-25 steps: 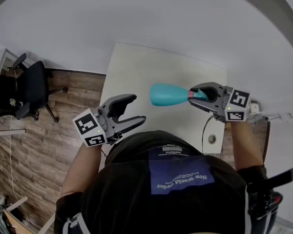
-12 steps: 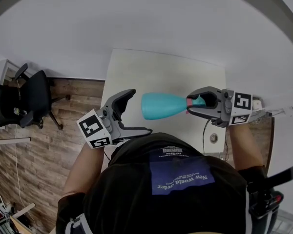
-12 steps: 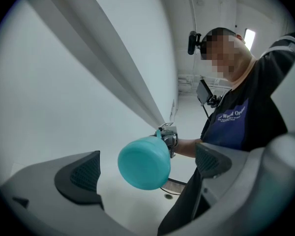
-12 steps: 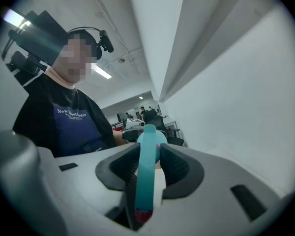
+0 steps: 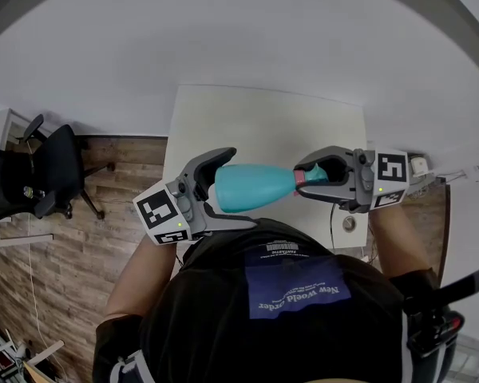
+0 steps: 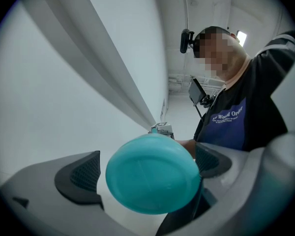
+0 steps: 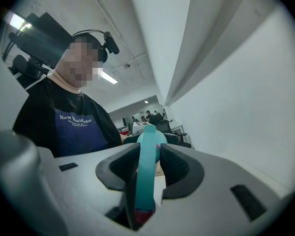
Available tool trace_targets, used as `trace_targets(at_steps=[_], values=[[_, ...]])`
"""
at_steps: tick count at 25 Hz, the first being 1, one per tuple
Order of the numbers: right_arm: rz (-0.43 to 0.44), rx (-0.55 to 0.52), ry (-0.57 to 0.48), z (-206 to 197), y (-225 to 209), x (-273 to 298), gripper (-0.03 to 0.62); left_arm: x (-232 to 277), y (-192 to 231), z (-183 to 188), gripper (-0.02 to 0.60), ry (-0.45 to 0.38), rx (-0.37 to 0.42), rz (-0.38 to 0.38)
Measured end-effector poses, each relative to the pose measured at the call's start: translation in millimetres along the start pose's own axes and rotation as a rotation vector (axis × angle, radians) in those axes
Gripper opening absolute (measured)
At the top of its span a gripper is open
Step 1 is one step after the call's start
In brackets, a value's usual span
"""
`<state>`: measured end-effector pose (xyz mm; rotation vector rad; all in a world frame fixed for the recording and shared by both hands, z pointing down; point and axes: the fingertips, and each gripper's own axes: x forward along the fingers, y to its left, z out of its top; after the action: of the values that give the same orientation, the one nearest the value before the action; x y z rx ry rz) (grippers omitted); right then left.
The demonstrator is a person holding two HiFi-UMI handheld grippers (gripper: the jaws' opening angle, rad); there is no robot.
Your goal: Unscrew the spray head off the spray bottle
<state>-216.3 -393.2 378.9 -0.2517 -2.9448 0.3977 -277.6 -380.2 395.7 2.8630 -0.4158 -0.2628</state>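
Note:
A teal spray bottle (image 5: 251,187) is held level in the air over the near edge of the white table (image 5: 263,126). My right gripper (image 5: 303,183) is shut on its spray head (image 5: 310,175), the teal trigger piece above a pink collar; in the right gripper view the spray head (image 7: 146,166) sits pinched between both pads. My left gripper (image 5: 233,190) stands open around the bottle's wide end. Its jaws have just been opening, and the bottle's round base (image 6: 152,173) fills the space between them, with a gap on the left pad's (image 6: 81,173) side.
A black office chair (image 5: 40,174) stands on the wooden floor (image 5: 104,182) to the left of the table. A cable runs past a round hole (image 5: 349,223) at the table's right near corner. The person's torso is directly below both grippers.
The right gripper has carried the bottle leftward and toward the person. The left gripper has opened wider and risen, and the bottle's base now lies between its jaws.

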Motion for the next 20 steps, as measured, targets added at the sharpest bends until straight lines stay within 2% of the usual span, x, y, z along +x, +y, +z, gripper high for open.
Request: trace_targets(at_steps=[3,8,13,20], values=[[0.014,0.011,-0.005,0.2,1.5,-0.3,0.124,12.6,-6.3,3.4,0.591,-0.004,0.007,-0.037],[0.036,0.063,-0.050,0.0,1.7,-2.2,0.124,20.8,-23.7,16.2,0.588,-0.064,-0.014,-0.155],[0.014,0.064,-0.045,-1.8,0.7,-1.9,0.124,21.4,-22.7,12.3,0.558,-0.046,-0.007,-0.138],[0.012,0.075,-0.044,-2.8,1.1,-1.2,0.124,21.8,-23.9,11.4,0.555,-0.010,0.003,-0.146]])
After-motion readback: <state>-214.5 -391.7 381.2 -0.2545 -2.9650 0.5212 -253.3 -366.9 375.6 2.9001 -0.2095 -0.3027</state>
